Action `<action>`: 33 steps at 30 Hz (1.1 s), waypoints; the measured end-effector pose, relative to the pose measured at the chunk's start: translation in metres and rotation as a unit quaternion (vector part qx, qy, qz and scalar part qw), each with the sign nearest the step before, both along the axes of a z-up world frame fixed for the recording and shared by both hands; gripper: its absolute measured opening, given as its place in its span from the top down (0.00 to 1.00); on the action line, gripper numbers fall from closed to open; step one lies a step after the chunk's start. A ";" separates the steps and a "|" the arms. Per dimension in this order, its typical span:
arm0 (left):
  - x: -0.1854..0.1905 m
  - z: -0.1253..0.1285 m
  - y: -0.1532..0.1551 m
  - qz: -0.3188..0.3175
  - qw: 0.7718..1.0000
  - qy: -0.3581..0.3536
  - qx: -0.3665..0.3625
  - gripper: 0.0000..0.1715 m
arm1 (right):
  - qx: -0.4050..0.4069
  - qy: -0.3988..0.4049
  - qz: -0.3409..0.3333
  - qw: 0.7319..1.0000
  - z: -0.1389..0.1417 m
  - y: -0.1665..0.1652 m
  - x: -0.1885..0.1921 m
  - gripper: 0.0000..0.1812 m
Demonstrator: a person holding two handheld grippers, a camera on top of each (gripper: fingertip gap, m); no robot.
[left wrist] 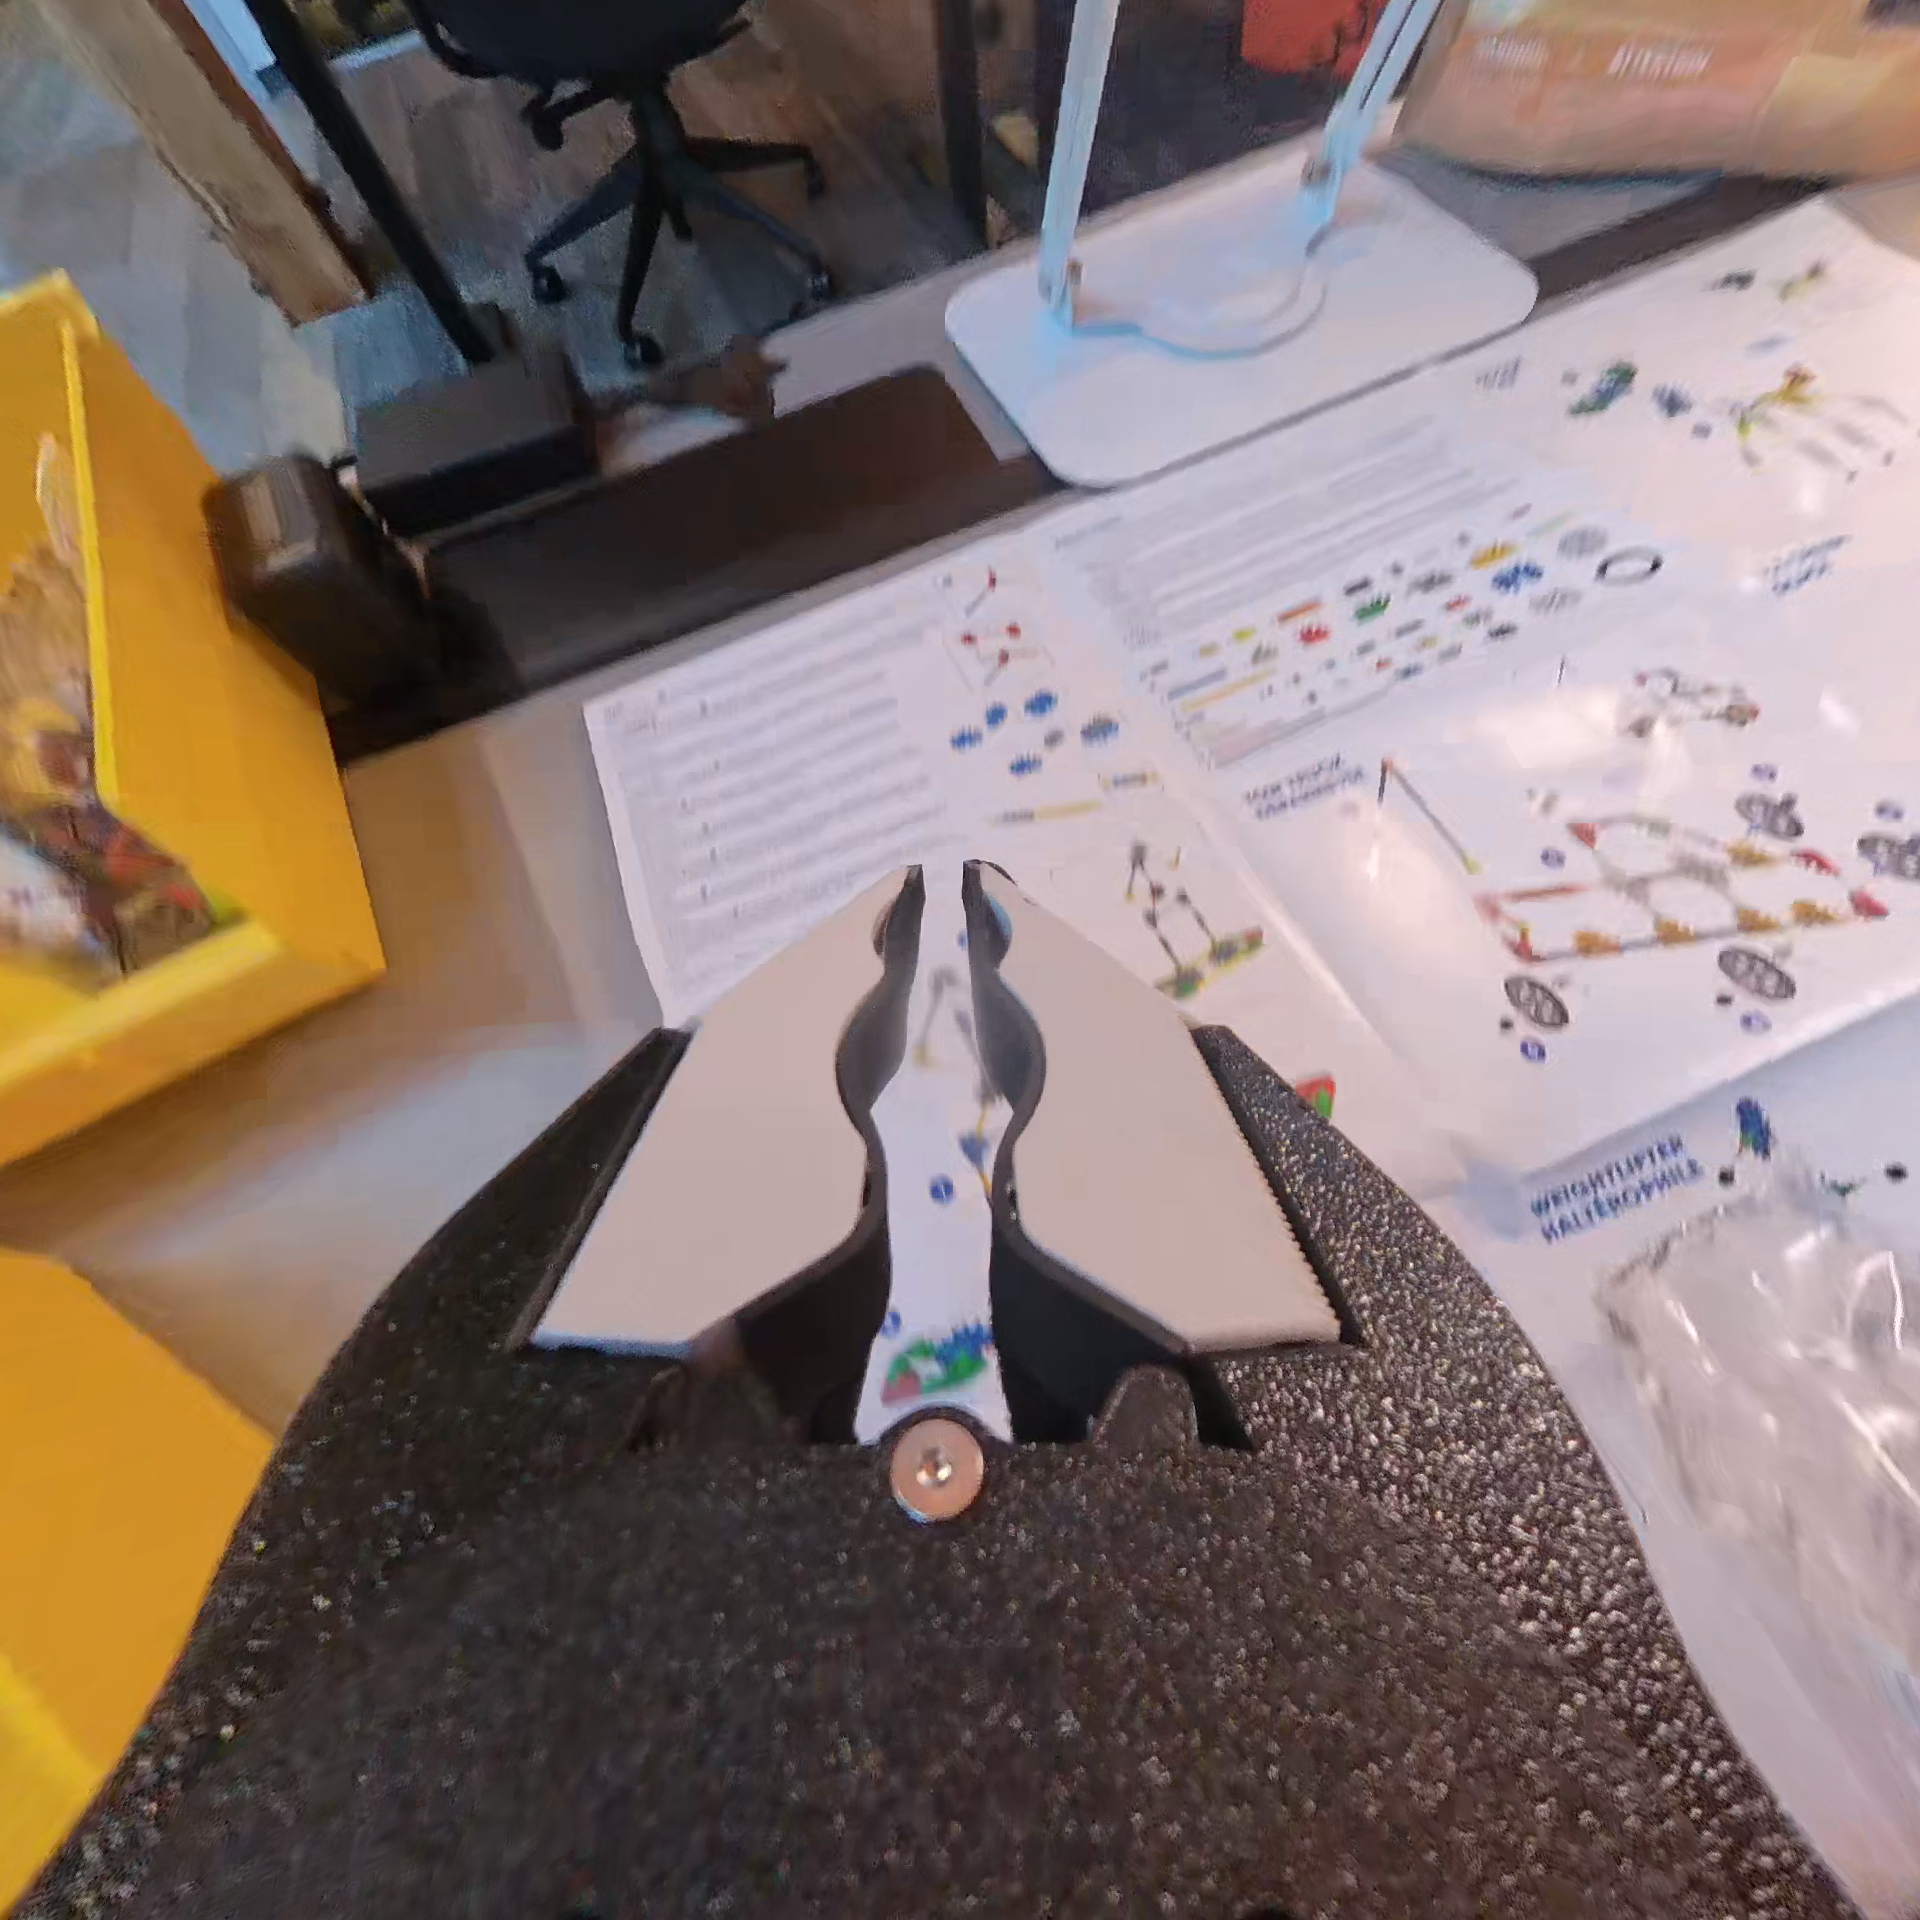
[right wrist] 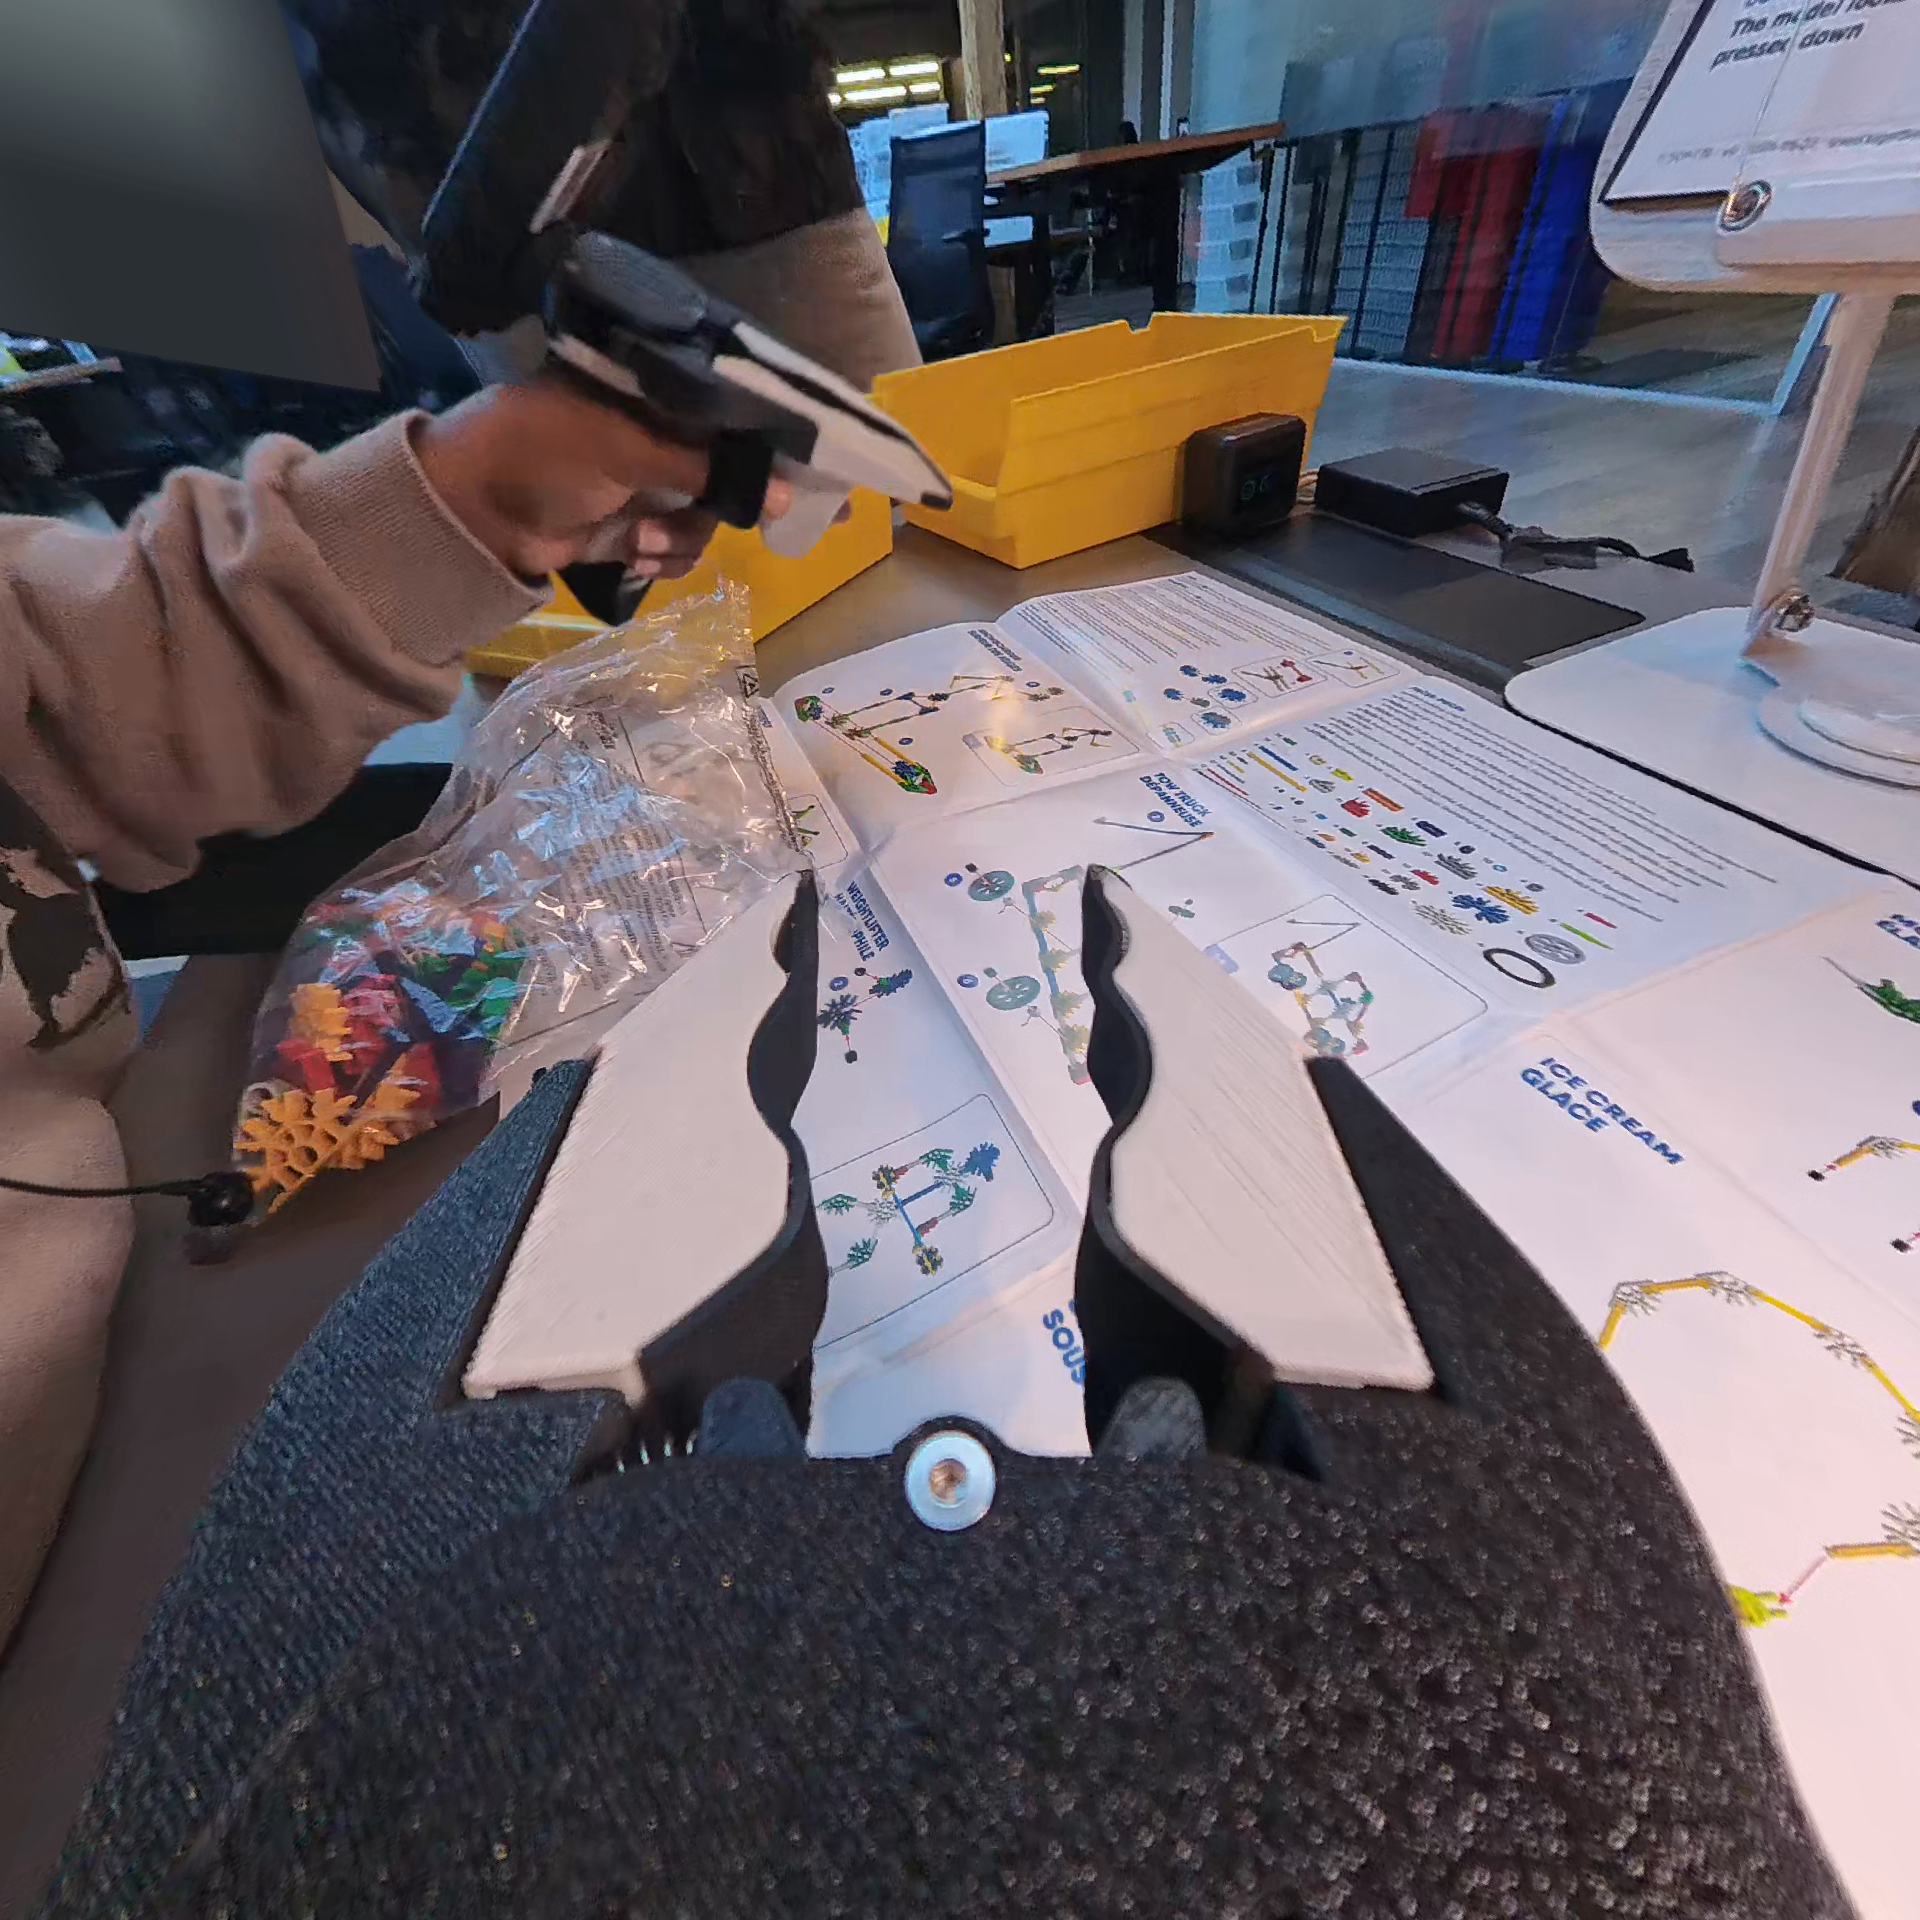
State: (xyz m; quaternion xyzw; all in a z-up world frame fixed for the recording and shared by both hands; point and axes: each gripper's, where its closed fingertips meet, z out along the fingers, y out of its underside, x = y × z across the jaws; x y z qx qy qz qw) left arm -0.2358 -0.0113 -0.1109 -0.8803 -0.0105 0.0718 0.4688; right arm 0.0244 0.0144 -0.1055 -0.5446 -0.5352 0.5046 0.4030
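My left gripper hovers above the near left part of a large unfolded instruction sheet. Its jaws are nearly together with nothing between them. In the right wrist view it is held in a hand above a clear plastic bag. The bag holds colourful construction pieces. My right gripper is open and empty, low over the same sheet, with the bag just left of its left finger. The bag also shows at the right edge of the left wrist view.
A yellow bin stands left of the sheet, and another yellow bin is nearer. The far one shows in the right wrist view. A white stand base, a black mat and a small black device lie beyond the sheet. The grippers' ends are close to 25 cm from one another.
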 end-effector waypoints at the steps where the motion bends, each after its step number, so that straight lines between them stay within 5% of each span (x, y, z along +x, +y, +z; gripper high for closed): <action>1: 0.003 -0.012 -0.013 0.008 1.000 -0.005 -0.012 0.98 | 0.000 0.000 0.002 1.000 0.000 -0.001 0.000 0.73; 5: 0.000 -0.061 -0.046 0.039 0.997 0.000 -0.069 1.00 | 0.005 -0.001 0.005 1.000 0.000 -0.006 -0.002 0.73; 9: -0.002 -0.078 -0.051 0.037 0.994 -0.002 -0.099 1.00 | 0.014 -0.004 0.005 1.000 0.000 -0.010 -0.003 0.73; 19: -0.001 -0.084 -0.048 0.034 0.995 -0.022 -0.093 0.99 | 0.015 -0.012 0.001 1.000 -0.006 -0.008 -0.004 0.73; 33: 0.014 -0.074 -0.011 -0.019 0.996 -0.043 -0.081 0.81 | 0.022 -0.008 0.008 1.000 -0.002 -0.012 -0.003 0.73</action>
